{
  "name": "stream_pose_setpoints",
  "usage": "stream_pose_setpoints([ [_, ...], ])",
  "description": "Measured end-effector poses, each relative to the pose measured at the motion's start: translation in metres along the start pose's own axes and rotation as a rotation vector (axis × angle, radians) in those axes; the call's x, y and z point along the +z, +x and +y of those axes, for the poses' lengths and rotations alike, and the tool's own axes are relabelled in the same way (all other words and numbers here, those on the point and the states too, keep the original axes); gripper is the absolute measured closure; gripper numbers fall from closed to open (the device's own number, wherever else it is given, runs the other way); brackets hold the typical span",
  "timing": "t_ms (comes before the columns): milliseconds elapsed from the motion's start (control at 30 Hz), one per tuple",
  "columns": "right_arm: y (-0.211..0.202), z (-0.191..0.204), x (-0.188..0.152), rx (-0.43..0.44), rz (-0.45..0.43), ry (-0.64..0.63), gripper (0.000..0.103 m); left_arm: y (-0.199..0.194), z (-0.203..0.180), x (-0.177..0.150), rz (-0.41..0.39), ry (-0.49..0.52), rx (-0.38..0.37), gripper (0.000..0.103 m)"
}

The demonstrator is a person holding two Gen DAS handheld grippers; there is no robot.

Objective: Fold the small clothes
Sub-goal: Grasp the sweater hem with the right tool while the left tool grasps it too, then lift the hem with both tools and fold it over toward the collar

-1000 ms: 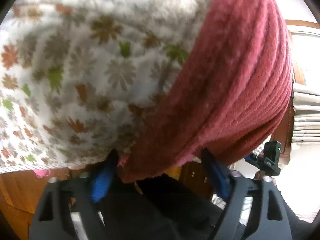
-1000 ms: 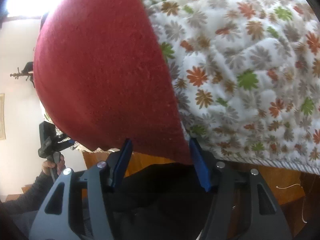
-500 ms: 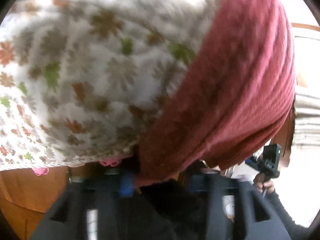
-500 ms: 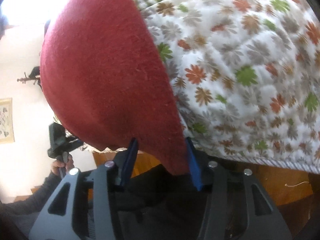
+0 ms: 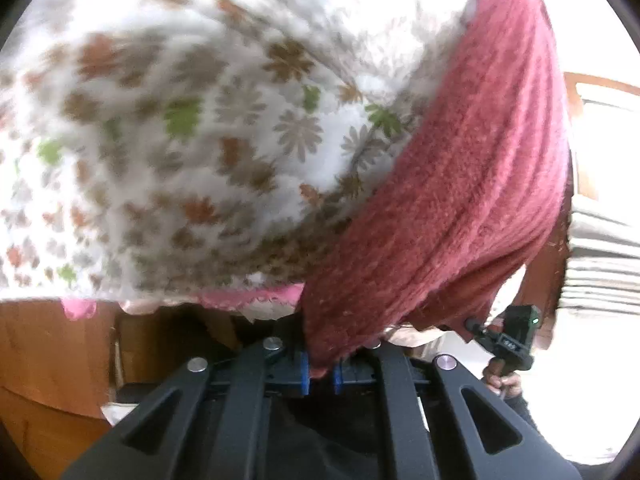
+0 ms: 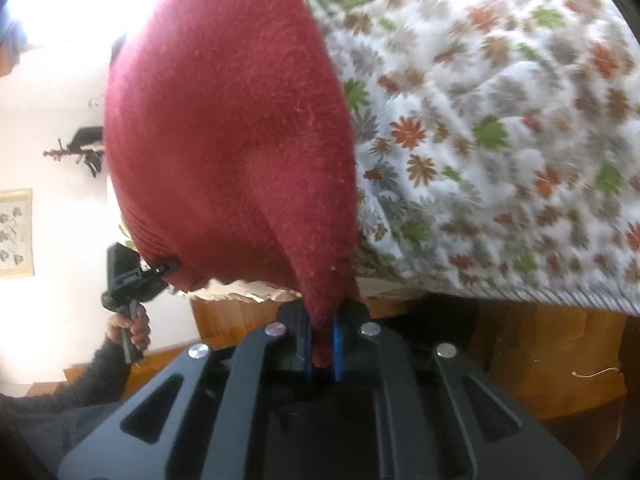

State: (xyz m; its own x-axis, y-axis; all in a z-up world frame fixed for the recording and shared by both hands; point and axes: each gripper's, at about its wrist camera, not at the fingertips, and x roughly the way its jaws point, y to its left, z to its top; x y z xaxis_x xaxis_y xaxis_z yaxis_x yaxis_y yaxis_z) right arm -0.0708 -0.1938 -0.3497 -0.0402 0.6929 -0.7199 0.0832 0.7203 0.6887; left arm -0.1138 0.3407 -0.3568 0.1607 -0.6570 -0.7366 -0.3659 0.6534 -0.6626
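A dark red knitted garment (image 5: 452, 208) lies over the near edge of a bed covered by a white quilt with flower print (image 5: 208, 128). My left gripper (image 5: 319, 372) is shut on the garment's near corner, its blue pads pinching the cloth. In the right wrist view the same red garment (image 6: 232, 136) hangs down to my right gripper (image 6: 321, 354), which is shut on its other near corner. The flower quilt (image 6: 500, 140) fills the right side of that view. Each view shows the other gripper at the garment's far lower edge.
A wooden bed frame (image 6: 520, 344) runs under the quilt. A pink scalloped trim (image 5: 248, 298) peeks out below the quilt's edge. A hand in a dark sleeve (image 6: 128, 328) holds the other gripper. A framed picture (image 6: 16, 232) hangs on the white wall.
Both grippers went from open around the garment's edge to shut on its corners. The cloth now pulls into a peak at each gripper.
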Motion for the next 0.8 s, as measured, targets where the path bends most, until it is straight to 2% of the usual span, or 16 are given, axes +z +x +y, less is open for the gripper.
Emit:
stream_pose_setpoints([
  [233,-0.04,-0.001,-0.004,0.083,-0.044,0.025,0.097,-0.041,-0.011,-0.019,0.017,0.007,-0.124,0.096],
  [400,-0.082,0.013,-0.002,0.196,-0.09,0.023,0.097,-0.08,-0.027,-0.03,0.018,-0.001,-0.294,0.096],
  [500,-0.106,0.02,0.008,0.278,-0.123,0.027,0.097,-0.103,-0.039,-0.028,-0.003,-0.029,-0.432,0.096],
  [667,-0.132,0.061,0.051,0.44,-0.208,0.038,0.097,-0.123,-0.057,0.006,-0.1,-0.168,-0.665,0.096],
  [733,-0.138,0.073,0.08,0.475,-0.237,0.047,0.097,-0.123,-0.06,0.033,-0.151,-0.248,-0.714,0.095],
  [800,-0.136,0.081,0.107,0.471,-0.249,0.061,0.097,-0.115,-0.065,0.055,-0.185,-0.296,-0.719,0.095],
])
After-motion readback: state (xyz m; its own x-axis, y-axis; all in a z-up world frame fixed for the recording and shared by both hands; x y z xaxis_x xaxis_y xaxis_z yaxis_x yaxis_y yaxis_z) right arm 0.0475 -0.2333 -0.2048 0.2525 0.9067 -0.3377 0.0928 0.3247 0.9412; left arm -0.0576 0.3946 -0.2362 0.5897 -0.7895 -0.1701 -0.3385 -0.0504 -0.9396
